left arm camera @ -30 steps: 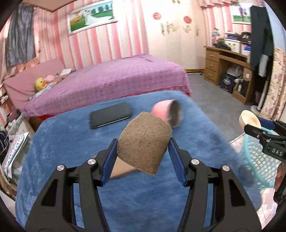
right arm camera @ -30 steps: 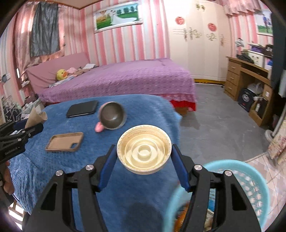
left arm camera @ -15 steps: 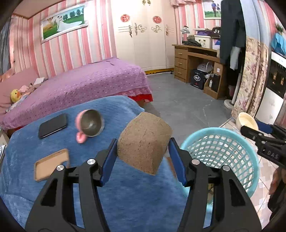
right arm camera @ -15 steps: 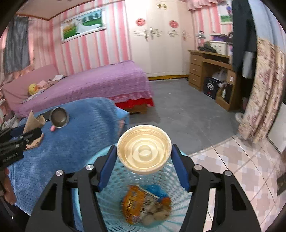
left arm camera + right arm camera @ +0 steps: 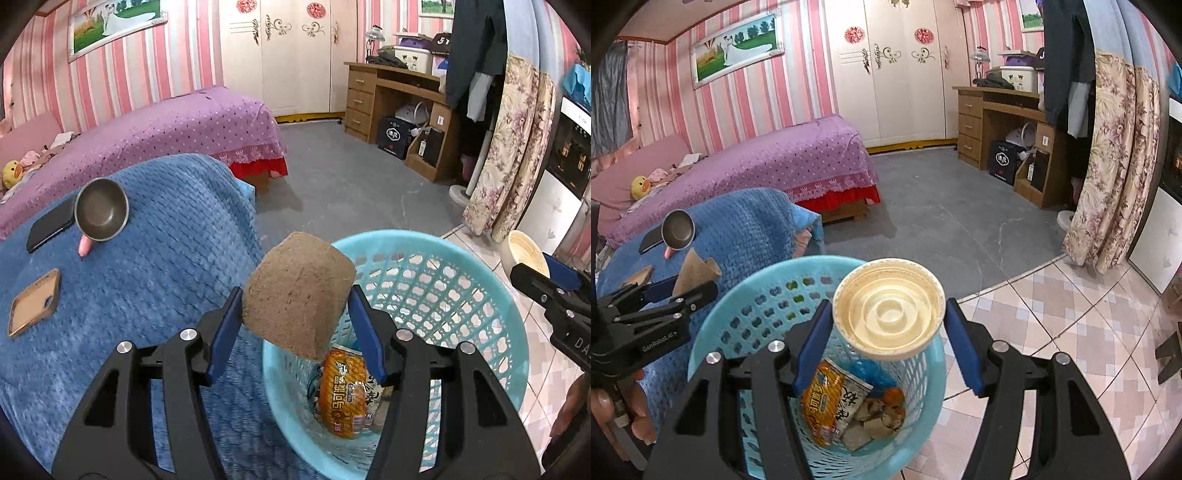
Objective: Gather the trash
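My left gripper (image 5: 295, 314) is shut on a brown cardboard piece (image 5: 297, 288) and holds it over the near rim of a light blue plastic basket (image 5: 480, 288). My right gripper (image 5: 886, 317) is shut on a cream round plastic lid (image 5: 888, 308) and holds it above the same basket (image 5: 746, 310). The basket holds an orange snack wrapper (image 5: 822, 402) and other scraps. The left gripper with its cardboard also shows at the left of the right wrist view (image 5: 683, 288). The right gripper with the lid shows at the right edge of the left wrist view (image 5: 532, 262).
A table under a blue blanket (image 5: 166, 266) stands left of the basket. On it lie a pink mug (image 5: 101, 214) on its side, a black phone (image 5: 50, 229) and a brown phone case (image 5: 35, 301). A purple bed (image 5: 166, 133) lies behind, a wooden desk (image 5: 391, 92) at the back right.
Both grippers have swung right, away from the blue table, and now hold their items over the basket. Neither grip has changed.
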Available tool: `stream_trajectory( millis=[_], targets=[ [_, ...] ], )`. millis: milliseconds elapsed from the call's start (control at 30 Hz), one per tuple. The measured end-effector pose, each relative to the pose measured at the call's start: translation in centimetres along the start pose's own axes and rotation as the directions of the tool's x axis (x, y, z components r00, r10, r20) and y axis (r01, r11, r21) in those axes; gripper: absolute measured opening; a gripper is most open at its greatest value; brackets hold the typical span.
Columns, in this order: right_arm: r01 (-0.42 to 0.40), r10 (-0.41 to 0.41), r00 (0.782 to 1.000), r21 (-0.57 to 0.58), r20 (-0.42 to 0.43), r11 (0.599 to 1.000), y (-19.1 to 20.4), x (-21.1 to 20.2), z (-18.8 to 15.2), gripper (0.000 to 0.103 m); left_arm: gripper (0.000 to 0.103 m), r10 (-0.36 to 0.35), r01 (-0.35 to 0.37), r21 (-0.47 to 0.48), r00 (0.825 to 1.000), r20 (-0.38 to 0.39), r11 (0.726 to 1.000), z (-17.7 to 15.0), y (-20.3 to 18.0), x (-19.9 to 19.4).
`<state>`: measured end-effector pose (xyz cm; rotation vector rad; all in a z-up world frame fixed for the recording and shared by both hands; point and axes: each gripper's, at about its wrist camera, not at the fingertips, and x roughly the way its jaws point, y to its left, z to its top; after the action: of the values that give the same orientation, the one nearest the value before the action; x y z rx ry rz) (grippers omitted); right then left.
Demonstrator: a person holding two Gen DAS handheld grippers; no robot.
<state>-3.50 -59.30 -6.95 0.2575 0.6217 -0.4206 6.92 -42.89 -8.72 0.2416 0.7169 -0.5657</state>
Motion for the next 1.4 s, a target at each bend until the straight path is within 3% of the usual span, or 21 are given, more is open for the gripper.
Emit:
stream_trajectory(
  millis=[200, 533, 733, 933, 1000, 1033, 1133, 1200, 1400],
  targets=[
    [-0.006, 0.006, 1.000, 0.002, -0.009, 1.000, 0.0, 0.7, -0.3, 0.061, 0.065, 0.005, -0.006, 0.046, 1.000, 0.018, 0.999, 0.2, -0.5, 0.1],
    [0.001, -0.002, 1.000, -0.040, -0.014, 0.999, 1.1, 1.0, -0.6, 0.061, 0.095, 0.045, -0.051, 0.091, 0.997, 0.066, 0.995, 0.8, 0.9, -1.1],
    [0.000, -0.001, 1.000, -0.029, -0.016, 1.000, 1.6, 1.4, -0.8, 0.061, 0.097, 0.083, -0.094, 0.108, 0.991, 0.107, 0.990, 0.3, 2.6, -3.0],
    [-0.011, 0.011, 1.000, -0.031, -0.019, 0.999, 2.8, 2.3, -0.7, 0.062, 0.097, 0.108, -0.114, 0.048, 0.989, 0.103, 0.992, 0.1, 5.4, -4.2],
    [-0.011, 0.011, 1.000, -0.023, -0.019, 1.000, 3.0, 2.4, -0.5, 0.078, 0.097, 0.103, -0.106, 0.021, 0.990, 0.092, 0.994, 0.0, 6.6, -4.5],
    [-0.007, 0.007, 1.000, -0.013, -0.014, 1.000, 3.1, 2.4, -0.5, 0.080, 0.097, 0.105, -0.106, 0.011, 0.990, 0.091, 0.994, 0.0, 7.1, -4.7],
    [-0.007, 0.008, 1.000, 0.018, -0.006, 1.000, 3.1, 2.2, -0.4, 0.082, 0.097, 0.108, -0.107, -0.015, 0.990, 0.092, 0.994, -0.5, 8.6, -5.4],
    [-0.012, 0.012, 1.000, 0.034, -0.013, 0.999, 3.0, 2.1, -0.4, 0.090, 0.097, 0.108, -0.105, -0.034, 0.990, 0.092, 0.994, -0.8, 9.5, -5.9],
    [0.005, -0.005, 1.000, 0.035, -0.001, 0.999, 3.5, 0.3, -0.6, 0.091, 0.097, 0.107, -0.098, -0.079, 0.987, 0.117, 0.992, -2.1, 11.5, -8.4]
  ],
)
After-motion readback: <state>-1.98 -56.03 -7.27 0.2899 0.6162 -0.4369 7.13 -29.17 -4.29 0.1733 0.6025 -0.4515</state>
